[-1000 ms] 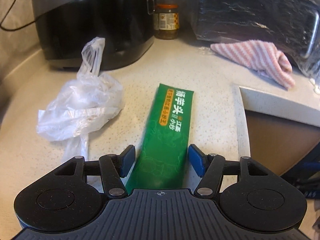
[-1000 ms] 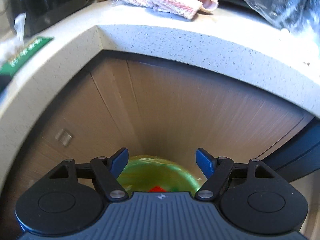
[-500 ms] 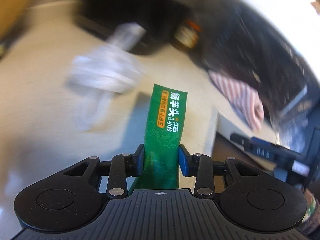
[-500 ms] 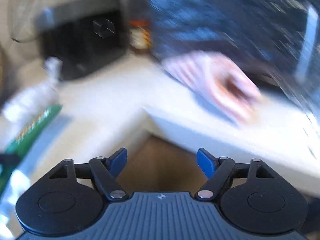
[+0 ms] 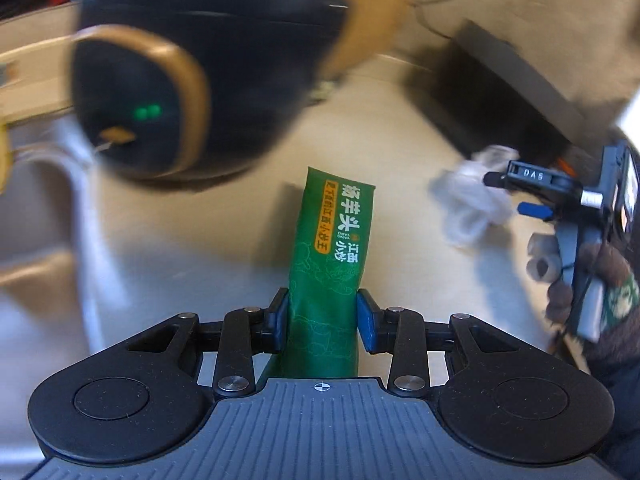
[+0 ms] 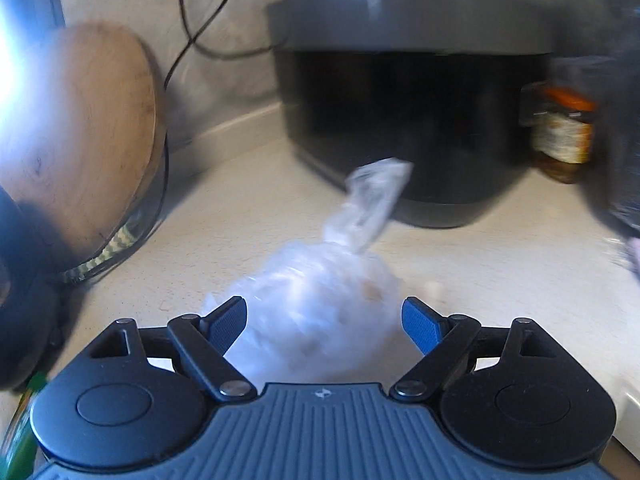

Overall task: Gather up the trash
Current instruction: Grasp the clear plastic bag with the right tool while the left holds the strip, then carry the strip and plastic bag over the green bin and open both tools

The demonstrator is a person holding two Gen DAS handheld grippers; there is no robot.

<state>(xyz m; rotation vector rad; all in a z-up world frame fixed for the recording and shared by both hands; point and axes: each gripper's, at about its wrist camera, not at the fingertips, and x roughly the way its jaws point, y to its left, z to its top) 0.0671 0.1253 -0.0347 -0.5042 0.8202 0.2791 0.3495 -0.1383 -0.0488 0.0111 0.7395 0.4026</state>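
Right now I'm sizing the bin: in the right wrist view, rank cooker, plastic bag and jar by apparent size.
1. Cooker
2. Plastic bag, though nearness enlarges it
3. Jar

Snack packet [image 5: 329, 280] was green, with white characters and an orange strip. Crumpled plastic bag [image 6: 320, 320] was translucent white. Counter [image 6: 480, 264] was speckled cream. Cooker [image 6: 412, 120] was black under a grey lid. Jar [image 6: 560, 136] had an orange cap. Gripper pads [image 6: 418, 324] were blue.

Left gripper [image 5: 322, 322] angled downward, pads clamped on its load; right gripper [image 6: 324, 322] tilts down, jaws opening wide.
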